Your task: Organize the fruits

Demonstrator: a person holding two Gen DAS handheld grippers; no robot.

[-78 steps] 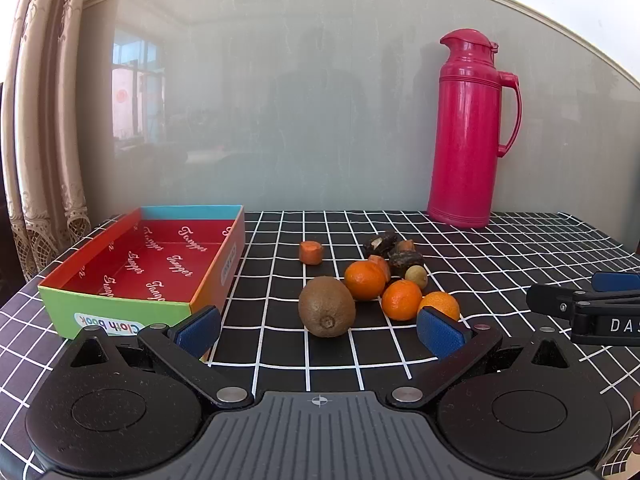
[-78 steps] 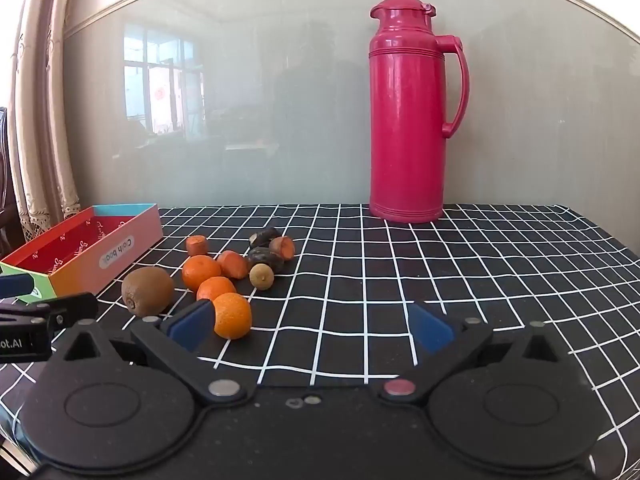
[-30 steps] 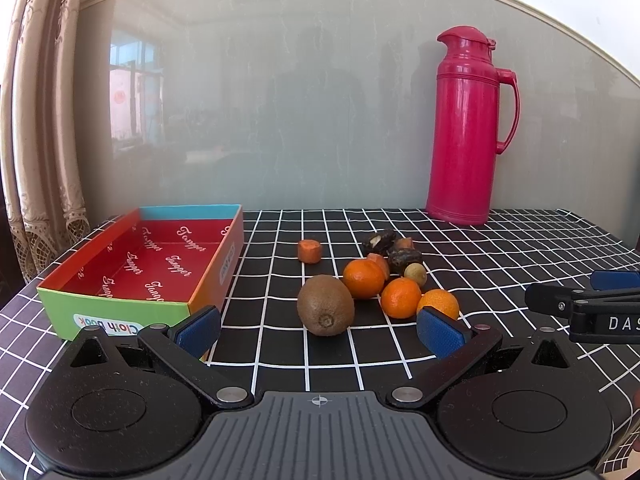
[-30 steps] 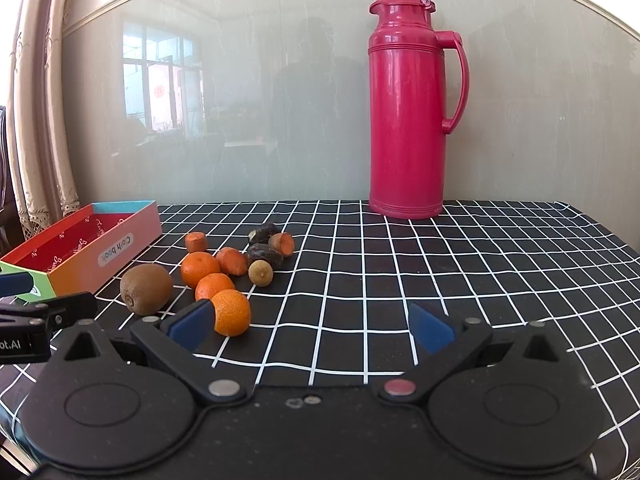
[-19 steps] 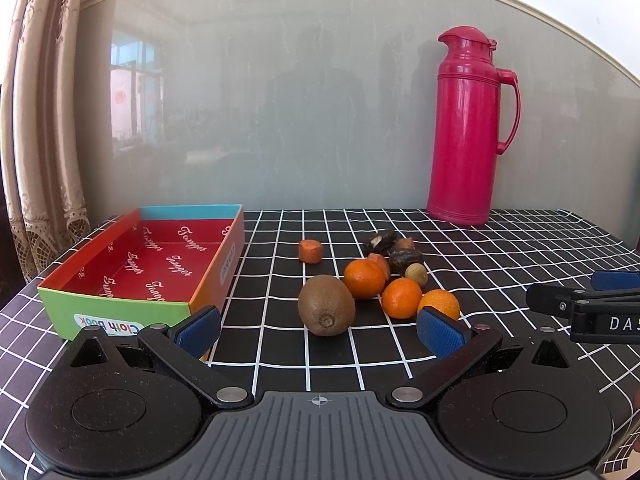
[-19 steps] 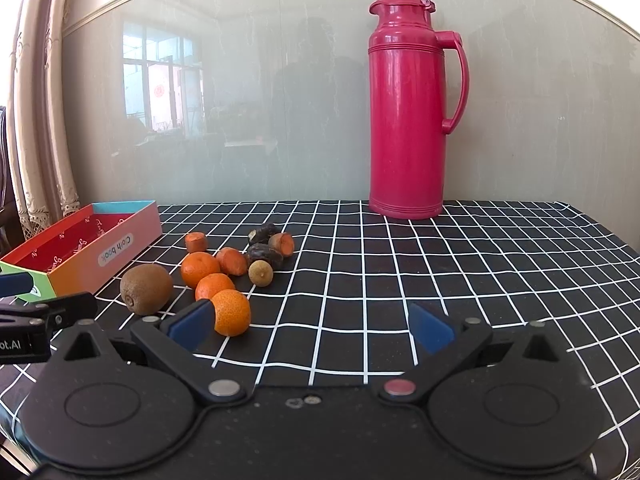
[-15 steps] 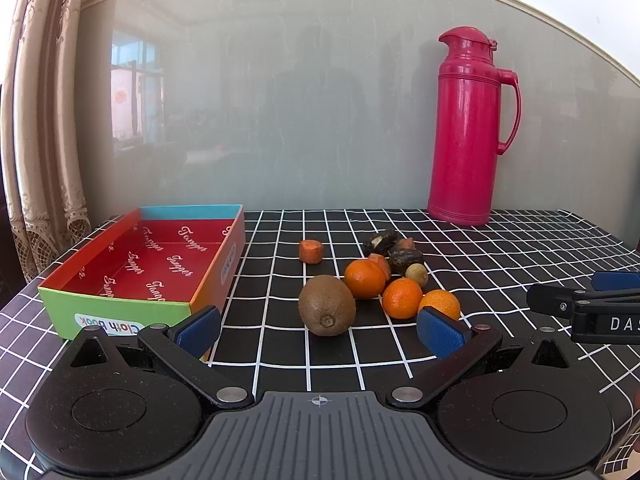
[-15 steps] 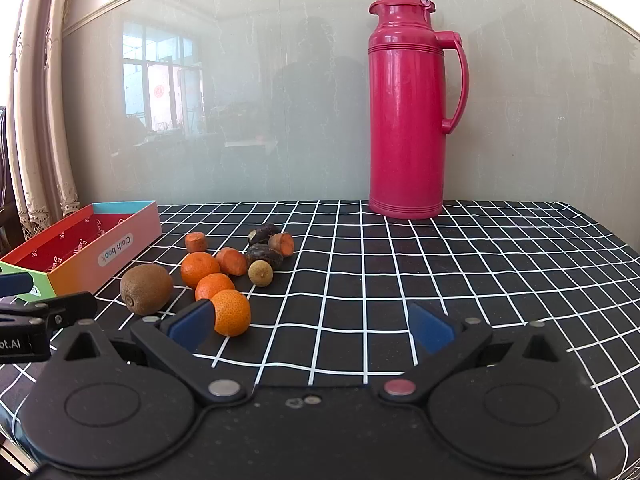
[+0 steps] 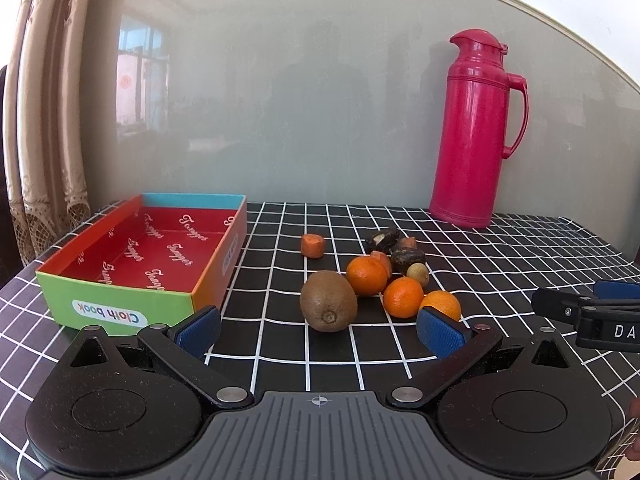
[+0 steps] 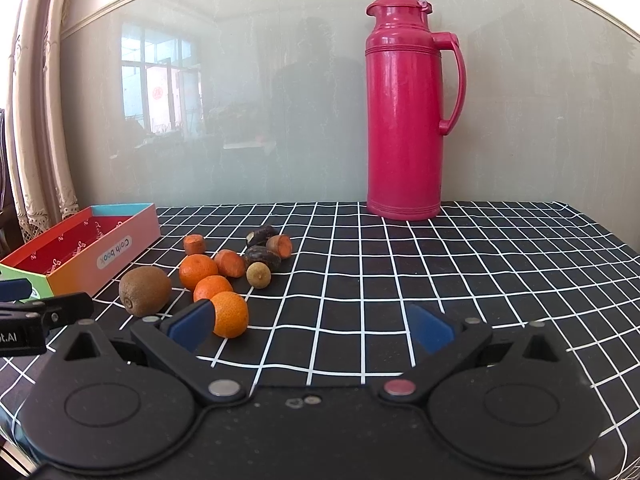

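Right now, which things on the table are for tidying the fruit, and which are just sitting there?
For the job: kiwi, three oranges, small round brownish fruit, red box, left gripper, right gripper, both open and empty.

Just sitting there: pink flask, carrot chunks, dark lumps.

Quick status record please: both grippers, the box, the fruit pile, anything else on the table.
left gripper: open, empty, facing the kiwi
right gripper: open, empty, over bare tablecloth
box: open, nothing in it
mandarins: three, beside the kiwi; nearest by the right gripper's left finger
carrot pieces: one apart, others in the pile
thermos: upright at the back
fruit boxed: none yet
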